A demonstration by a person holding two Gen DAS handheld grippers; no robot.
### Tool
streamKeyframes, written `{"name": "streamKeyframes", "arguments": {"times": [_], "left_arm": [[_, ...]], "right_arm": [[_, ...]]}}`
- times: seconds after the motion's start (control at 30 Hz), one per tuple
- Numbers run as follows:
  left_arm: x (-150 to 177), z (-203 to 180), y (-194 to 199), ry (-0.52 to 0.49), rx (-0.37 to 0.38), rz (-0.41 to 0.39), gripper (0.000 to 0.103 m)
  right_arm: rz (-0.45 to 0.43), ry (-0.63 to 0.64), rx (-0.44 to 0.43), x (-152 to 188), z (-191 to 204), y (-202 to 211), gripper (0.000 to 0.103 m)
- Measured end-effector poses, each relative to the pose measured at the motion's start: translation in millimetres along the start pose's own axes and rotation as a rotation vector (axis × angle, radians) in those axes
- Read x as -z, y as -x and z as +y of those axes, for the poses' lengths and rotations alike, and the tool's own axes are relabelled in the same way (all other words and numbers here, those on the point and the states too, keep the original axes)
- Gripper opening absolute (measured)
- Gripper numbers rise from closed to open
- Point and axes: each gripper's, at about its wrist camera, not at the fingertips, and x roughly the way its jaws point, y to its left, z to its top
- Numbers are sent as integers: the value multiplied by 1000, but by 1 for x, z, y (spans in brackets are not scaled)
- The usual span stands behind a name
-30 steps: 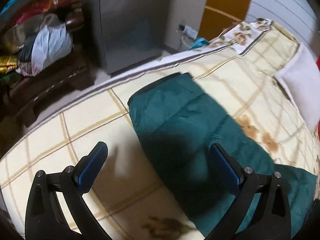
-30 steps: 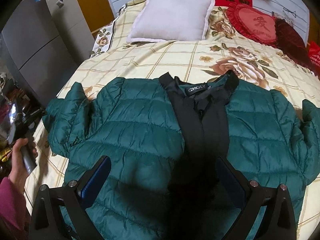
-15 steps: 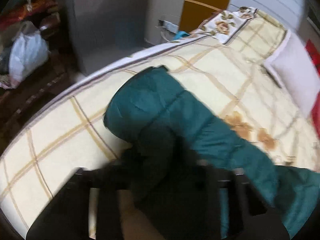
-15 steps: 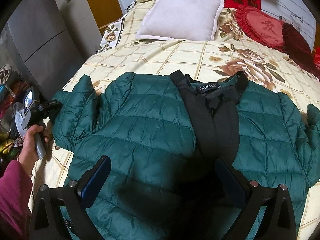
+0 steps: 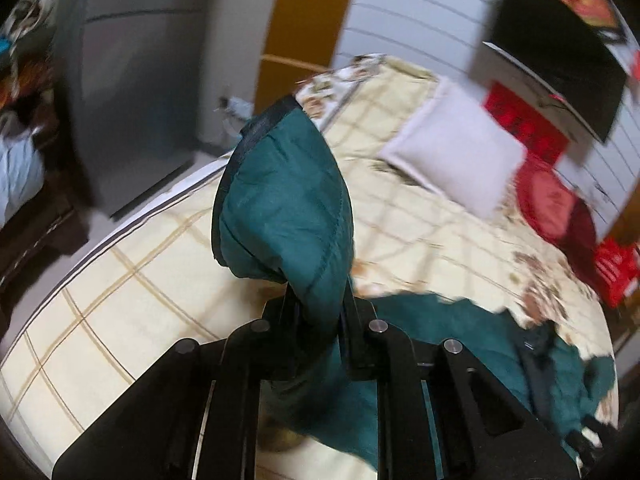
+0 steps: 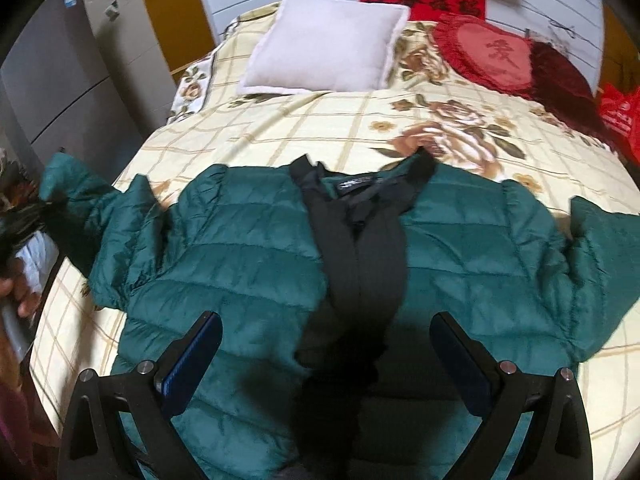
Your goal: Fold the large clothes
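A dark green quilted jacket (image 6: 248,256) with a black front placket and collar lies front-up on the bed (image 6: 360,128). My left gripper (image 5: 318,312) is shut on the jacket's left sleeve (image 5: 284,200) and holds it lifted above the bed, cuff end up. In the right wrist view that raised sleeve (image 6: 68,184) shows at the far left with the left gripper (image 6: 24,216) blurred beside it. My right gripper (image 6: 324,364) is open and empty, hovering over the jacket's lower front.
A white pillow (image 6: 324,44) and a red heart cushion (image 6: 492,56) lie at the head of the bed. A grey cabinet (image 5: 132,92) stands left of the bed, with clutter on the floor. The bed edge (image 5: 132,220) runs close to the lifted sleeve.
My left gripper went from open above the flat sleeve to shut on it, and lifted the sleeve off the bed. My right gripper stayed open and rose slightly.
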Motion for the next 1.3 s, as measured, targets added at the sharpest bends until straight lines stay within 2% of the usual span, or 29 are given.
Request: {"name": "streamKeyframes", "arguments": {"times": [0.23,0.37,0.57,0.73,0.97,1.1,1.17,1.23,1.3], "left_arm": [[30,-90,41,-138,106,16,14],[50,-142,47,-203,160,37,14],[86,-203,35,-264,225,112,14],[118,-238,19,-301,252,174,14],[168,-285,-13,-354,262,267,14],[186,-299,-28,-339,327,330,14],[187,-301,-30,-333,349,345,17],[186,-303,-27,-337,382,357,29],[180,-300,-18,-304,471,382,39]], "right_arm": [[-7,-32,37,7,-27,19,103],[-5,-38,63,13,-43,28,103],[2,-62,109,19,-71,32,103],[12,-116,157,25,-100,32,103],[0,-214,140,30,-135,39,103],[-1,-242,137,33,-144,41,103],[-3,-262,128,34,-149,43,103],[-9,-276,123,34,-151,46,103],[-21,-295,116,33,-154,50,103]]}}
